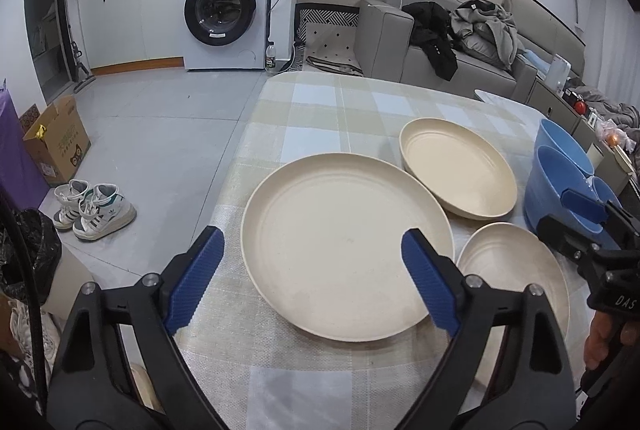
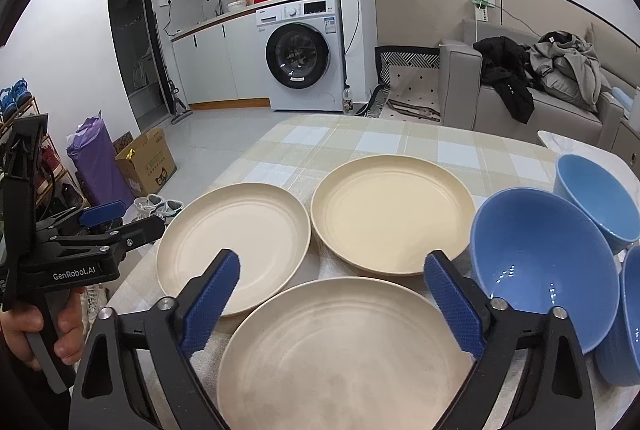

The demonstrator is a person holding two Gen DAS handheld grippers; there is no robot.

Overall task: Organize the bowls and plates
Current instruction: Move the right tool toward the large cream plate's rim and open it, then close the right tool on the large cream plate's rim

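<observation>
Three cream plates lie on a checked tablecloth (image 1: 320,110). My left gripper (image 1: 313,236) is open above the left plate (image 1: 348,246), with nothing between its pads. The far plate (image 1: 460,170) and the near right plate (image 1: 516,278) lie beside it. My right gripper (image 2: 333,259) is open over the near plate (image 2: 344,350), also holding nothing. Ahead of it are the left plate (image 2: 236,242) and the far plate (image 2: 392,214). To its right stand three blue bowls: a big one (image 2: 544,262), a far one (image 2: 596,198) and one at the frame edge (image 2: 628,330).
The table's left edge drops to a tiled floor with white shoes (image 1: 96,210) and a cardboard box (image 1: 56,142). A grey sofa (image 1: 460,54) piled with clothes stands beyond the table. Each view shows the other gripper at its side: the right gripper (image 1: 576,222) and the left gripper (image 2: 128,220).
</observation>
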